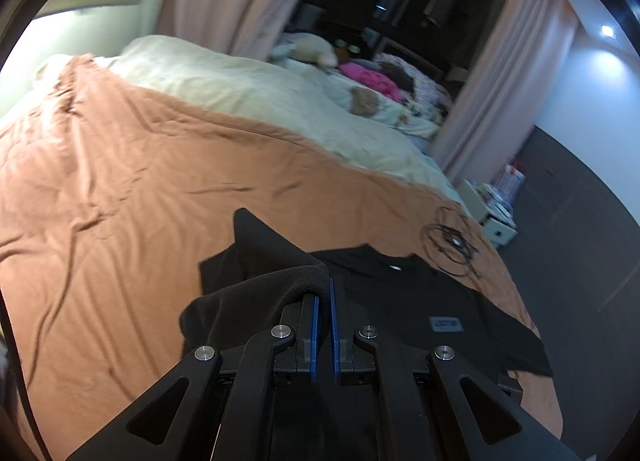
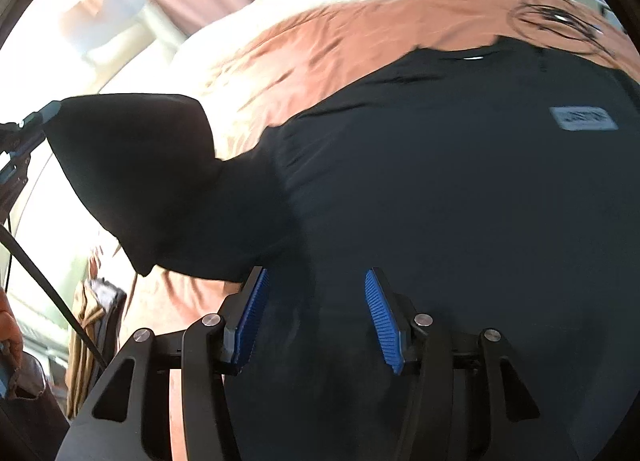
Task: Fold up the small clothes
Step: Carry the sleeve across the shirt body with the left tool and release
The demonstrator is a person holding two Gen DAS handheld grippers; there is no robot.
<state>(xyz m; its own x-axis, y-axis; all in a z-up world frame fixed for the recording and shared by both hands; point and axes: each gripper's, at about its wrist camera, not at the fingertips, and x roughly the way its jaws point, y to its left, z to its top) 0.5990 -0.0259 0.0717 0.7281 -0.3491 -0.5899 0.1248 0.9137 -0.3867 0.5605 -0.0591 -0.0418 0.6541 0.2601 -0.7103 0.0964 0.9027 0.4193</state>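
A black T-shirt is spread on the orange bedcover, filling the centre and right of the right wrist view and the lower centre of the left wrist view. One sleeve is lifted off the bed, pinched in the clenched left tool, whose blue pads are nearly together with the dark cloth draped over one finger. In the right wrist view that same tool is seen at the left edge, pulling the sleeve out to a point. The right tool is released, its blue pads apart above the shirt's lower part, with nothing pressed between them. A grey label is shown near the right edge. A coiled black cable lies just beyond the collar. Only the left view shows the cream duvet and wide bare bedcover to the left.
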